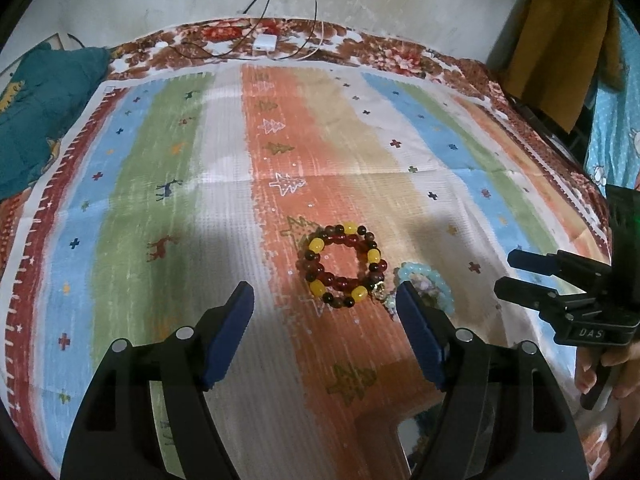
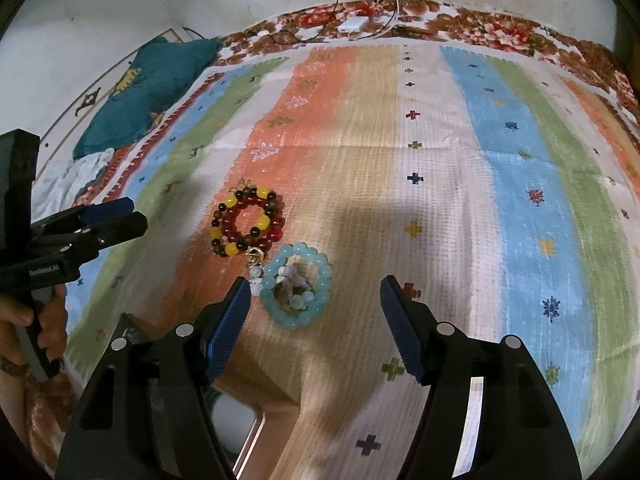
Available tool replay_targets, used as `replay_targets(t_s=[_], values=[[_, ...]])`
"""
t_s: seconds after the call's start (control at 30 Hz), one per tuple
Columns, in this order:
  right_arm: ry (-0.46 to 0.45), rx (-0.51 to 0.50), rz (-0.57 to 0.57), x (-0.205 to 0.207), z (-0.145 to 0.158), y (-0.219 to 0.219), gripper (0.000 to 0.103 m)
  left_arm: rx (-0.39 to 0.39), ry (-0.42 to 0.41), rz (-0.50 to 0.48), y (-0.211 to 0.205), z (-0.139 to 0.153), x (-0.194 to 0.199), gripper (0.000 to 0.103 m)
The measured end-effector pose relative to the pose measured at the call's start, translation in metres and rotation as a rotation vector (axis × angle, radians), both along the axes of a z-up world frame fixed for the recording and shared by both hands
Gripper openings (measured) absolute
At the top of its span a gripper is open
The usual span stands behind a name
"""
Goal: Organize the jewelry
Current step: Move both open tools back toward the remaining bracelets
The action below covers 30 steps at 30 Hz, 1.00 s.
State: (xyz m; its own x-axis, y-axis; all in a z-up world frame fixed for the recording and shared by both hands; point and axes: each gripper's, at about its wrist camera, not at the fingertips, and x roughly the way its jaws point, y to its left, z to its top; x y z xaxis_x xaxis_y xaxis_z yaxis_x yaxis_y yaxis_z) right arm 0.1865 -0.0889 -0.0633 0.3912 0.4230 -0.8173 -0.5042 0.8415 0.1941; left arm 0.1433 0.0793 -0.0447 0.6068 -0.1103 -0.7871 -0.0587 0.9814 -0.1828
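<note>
Two beaded bracelets lie side by side on a striped cloth (image 1: 168,168). The bracelet of red, dark and yellow beads (image 1: 316,245) (image 2: 262,224) lies just beyond my left gripper (image 1: 325,287), which hovers open and empty. Beside it lies the pale blue bracelet (image 1: 440,280) (image 2: 296,320) with small pale beads bunched inside; the left gripper's right finger hides part of it. My right gripper (image 2: 315,281) stands open over the blue bracelet's near side, touching nothing. Each gripper shows in the other view, hand-held: the right (image 1: 506,274), the left (image 2: 136,212).
A wood-coloured box corner (image 1: 384,412) (image 2: 276,408) sits under the grippers at the near edge. A teal cloth (image 1: 36,112) (image 2: 148,92) lies far left. A white charger (image 1: 267,42) and cables rest at the far edge by the wall. A mustard cloth (image 1: 560,40) hangs on the right.
</note>
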Motion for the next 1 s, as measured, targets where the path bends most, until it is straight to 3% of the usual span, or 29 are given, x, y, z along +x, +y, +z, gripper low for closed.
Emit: replay_targets(t_s=[0.23,0.5,0.7,0.93,1.0], values=[[0.027,-0.028,0.002,0.013,-0.011,0.009,0.067,-0.007,0.056,0.008,0.004,-0.017,0.019,0.073],[0.088,-0.037,-0.002,0.027,-0.027,0.012,0.067,-0.08,0.119,0.007,0.012,-0.037,0.037,0.067],[0.133,-0.045,-0.006,0.037,-0.039,0.016,0.067,-0.104,0.181,0.006,0.012,-0.054,0.049,0.05],[0.165,-0.049,-0.007,0.044,-0.048,0.02,0.067,-0.121,0.208,0.018,0.017,-0.064,0.057,0.039],[0.168,-0.055,-0.004,0.046,-0.05,0.022,0.06,-0.122,0.214,0.018,0.017,-0.066,0.059,0.036]])
